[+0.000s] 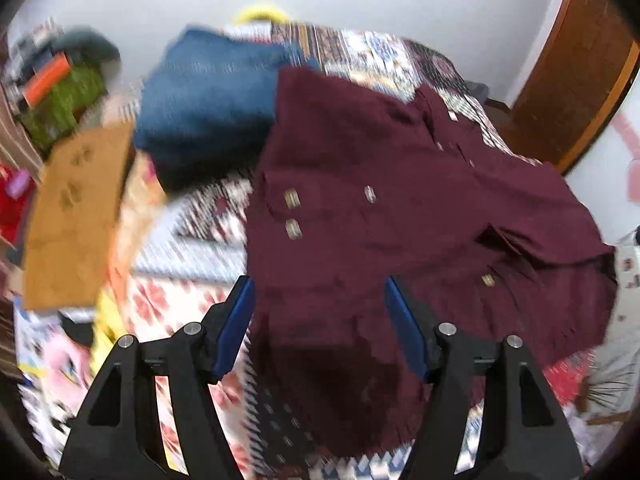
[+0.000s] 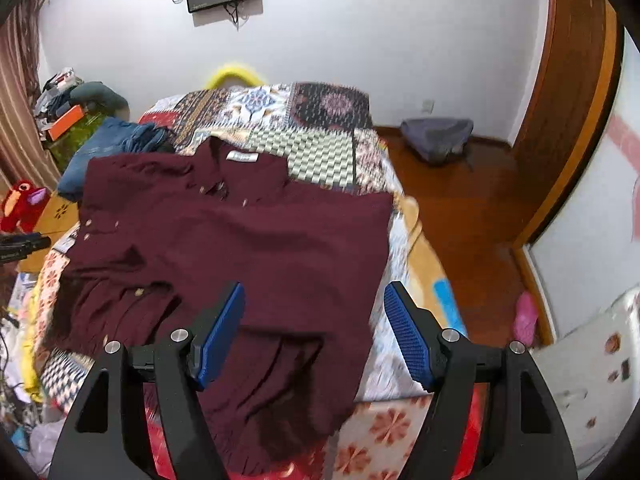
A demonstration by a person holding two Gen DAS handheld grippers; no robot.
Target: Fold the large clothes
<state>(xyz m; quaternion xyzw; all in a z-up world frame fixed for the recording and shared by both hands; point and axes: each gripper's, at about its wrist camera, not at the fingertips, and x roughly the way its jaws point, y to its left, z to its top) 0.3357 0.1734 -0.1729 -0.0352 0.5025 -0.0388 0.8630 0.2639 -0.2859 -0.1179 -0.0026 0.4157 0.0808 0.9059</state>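
A large maroon button shirt (image 1: 360,184) lies spread on a patterned bedspread (image 1: 192,248), collar toward the far end. It also shows in the right wrist view (image 2: 240,240), with a sleeve folded over at its left side. My left gripper (image 1: 320,284) is open and empty, hovering above the shirt's near left edge. My right gripper (image 2: 314,290) is open and empty above the shirt's near right hem. The left view is blurred by motion.
Folded blue jeans (image 1: 208,96) lie on the bed beyond the shirt, also in the right wrist view (image 2: 100,144). An orange-brown cloth (image 1: 76,216) lies at the bed's left. A wooden floor (image 2: 460,208) and door (image 2: 572,92) are to the right. A cluttered shelf (image 2: 68,108) stands at the left.
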